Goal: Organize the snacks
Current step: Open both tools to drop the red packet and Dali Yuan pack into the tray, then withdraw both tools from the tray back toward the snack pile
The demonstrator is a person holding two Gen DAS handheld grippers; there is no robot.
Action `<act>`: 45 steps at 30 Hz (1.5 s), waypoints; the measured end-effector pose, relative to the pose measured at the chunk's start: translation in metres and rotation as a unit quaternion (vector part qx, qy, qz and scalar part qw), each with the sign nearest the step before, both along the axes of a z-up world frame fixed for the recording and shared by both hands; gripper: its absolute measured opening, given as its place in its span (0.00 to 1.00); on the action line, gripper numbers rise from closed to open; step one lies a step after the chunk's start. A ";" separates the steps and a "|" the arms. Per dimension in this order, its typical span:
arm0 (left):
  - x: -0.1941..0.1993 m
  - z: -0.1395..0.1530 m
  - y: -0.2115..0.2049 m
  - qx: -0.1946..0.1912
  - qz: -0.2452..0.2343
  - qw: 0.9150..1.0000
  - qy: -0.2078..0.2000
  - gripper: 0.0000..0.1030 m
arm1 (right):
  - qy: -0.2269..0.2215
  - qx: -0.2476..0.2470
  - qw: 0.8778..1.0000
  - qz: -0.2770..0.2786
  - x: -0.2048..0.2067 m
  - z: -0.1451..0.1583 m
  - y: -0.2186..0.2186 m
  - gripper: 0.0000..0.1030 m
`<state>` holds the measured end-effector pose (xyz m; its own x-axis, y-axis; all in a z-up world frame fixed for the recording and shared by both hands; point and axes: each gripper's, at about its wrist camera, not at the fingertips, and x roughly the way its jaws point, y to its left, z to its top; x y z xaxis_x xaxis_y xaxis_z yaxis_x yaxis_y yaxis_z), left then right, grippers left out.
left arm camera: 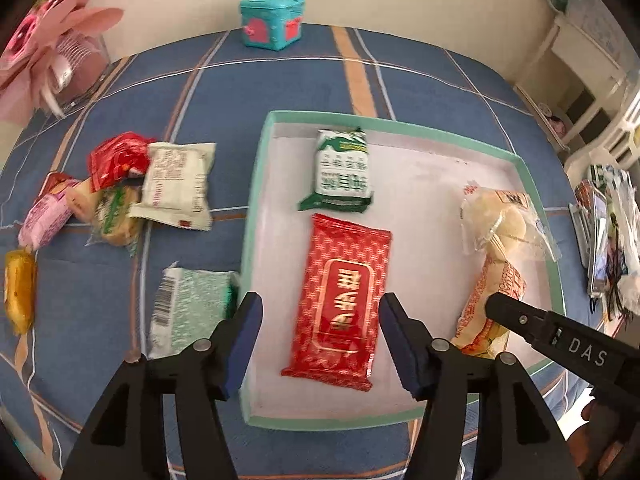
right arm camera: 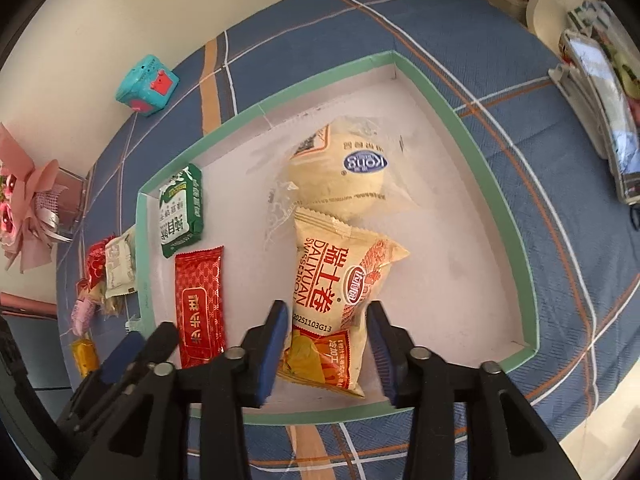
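Note:
A teal-rimmed white tray (left arm camera: 256,200) (right arm camera: 480,152) holds several snacks. My left gripper (left arm camera: 320,304) is open over a red packet (left arm camera: 344,300) that lies flat between its pads without touching them. My right gripper (right arm camera: 328,312) is open around the lower end of a cream and orange Swiss roll packet (right arm camera: 332,280), with small gaps on both sides. A clear-wrapped bun (right arm camera: 340,176) lies just beyond it, and a green and white packet (left arm camera: 340,172) sits at the tray's far left. Loose snacks lie on the cloth left of the tray, among them a white packet (left arm camera: 176,184) and a barcoded green one (left arm camera: 188,308).
A blue plaid cloth (left arm camera: 420,76) covers the table. A teal cube box (left arm camera: 272,20) stands at the far edge and a pink bouquet (left arm camera: 48,52) at the far left. A phone and clutter (left arm camera: 600,240) sit past the tray on the right.

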<state>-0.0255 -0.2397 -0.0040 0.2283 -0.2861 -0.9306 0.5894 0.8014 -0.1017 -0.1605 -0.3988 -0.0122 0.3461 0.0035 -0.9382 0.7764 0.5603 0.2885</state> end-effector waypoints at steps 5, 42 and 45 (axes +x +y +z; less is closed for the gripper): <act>0.016 0.009 0.023 0.004 0.047 0.999 -0.002 0.60 | 0.010 -0.024 1.000 0.013 0.004 0.006 0.006 0.62; 0.093 0.019 0.153 0.047 0.195 0.979 -0.042 0.95 | 0.012 -0.116 0.982 0.146 0.089 0.014 0.138 1.00; 0.100 0.019 0.167 0.047 0.206 0.977 -0.039 0.95 | 0.001 -0.113 0.982 0.153 0.096 0.013 0.149 1.00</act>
